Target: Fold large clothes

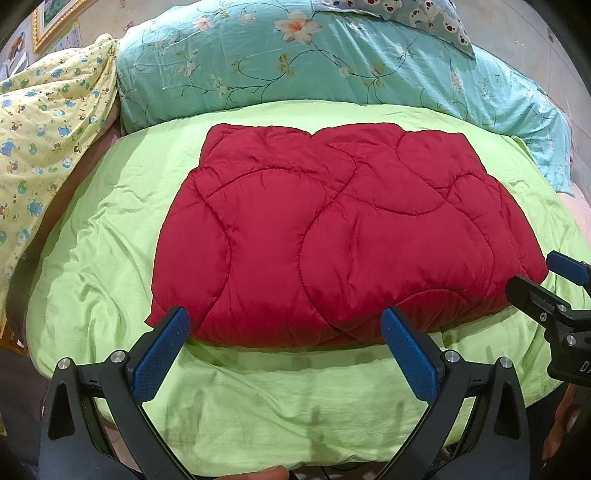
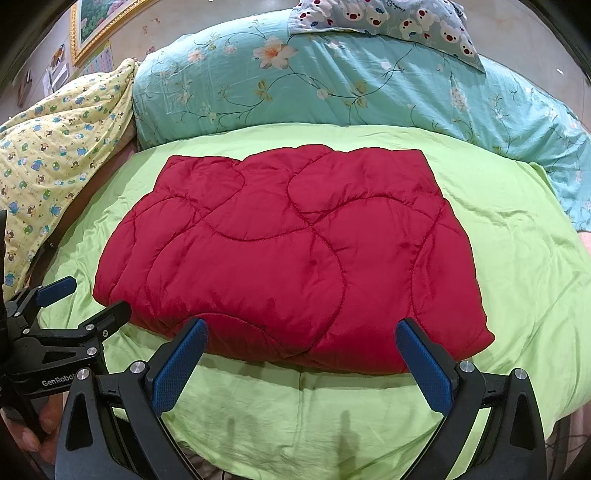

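Two tools are held low over the near edge of the bed, and both are seen with their blue pads spread wide apart, nothing caught between them. The left tool [image 1: 284,325] is poised just short of the red quilted garment [image 1: 332,236], its fingertips framing the near-left portion of the folded edge; whether the pads touch the fabric cannot be told. The right tool [image 2: 301,338] is lined up the same way at the near-right portion of that edge, the red bundle lying directly ahead of its open fingers.

The garment is laid folded into a puffy, roughly rectangular stack in the middle of the lime green sheet [image 1: 110,240], its curved stitch lines facing up and its thick folded edge turned toward the tools. From the left wrist view the right tool is glimpsed at the far right border, beside the garment's near-right corner. From the right wrist view the left tool is caught at the left border, beside the near-left corner.

Behind the garment a teal floral pillow [image 2: 332,81] is spread across the head of the bed, with a bear-print pillow [image 2: 399,18] resting on top. A yellow cartoon-print cover [image 2: 55,147] is bunched at the left.
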